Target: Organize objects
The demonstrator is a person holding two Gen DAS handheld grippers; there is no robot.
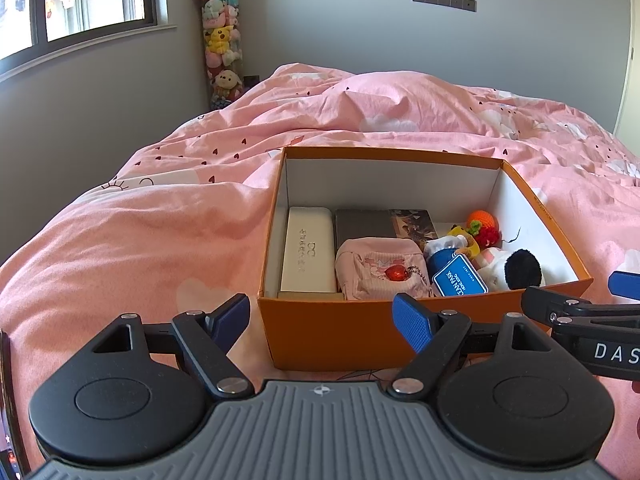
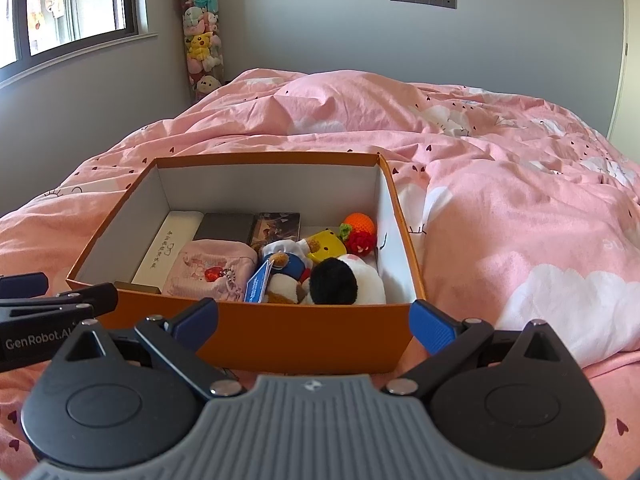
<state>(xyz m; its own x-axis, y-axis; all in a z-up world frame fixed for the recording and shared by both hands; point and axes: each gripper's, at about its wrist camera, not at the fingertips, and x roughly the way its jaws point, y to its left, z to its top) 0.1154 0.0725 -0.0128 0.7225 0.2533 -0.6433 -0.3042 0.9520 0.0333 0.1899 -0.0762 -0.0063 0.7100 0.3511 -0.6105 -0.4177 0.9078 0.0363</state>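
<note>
- The open orange cardboard box (image 1: 340,332) sits on the pink quilted bed (image 1: 120,248), near its front edge.
- Inside I see a cream glasses case (image 1: 307,254), pink fabric pouch (image 1: 380,270) and black-and-white plush toy (image 2: 344,280).
- My left gripper (image 1: 320,316) and right gripper (image 2: 314,322) hang before the box's near wall, jaws apart, empty.

I saw bright daylight entering from the window (image 1: 80,4) at upper left, leaving soft shadows across the pink bedding (image 1: 160,220). Both fisheye views stayed sharp, bowing and darkening toward the corners.
</note>
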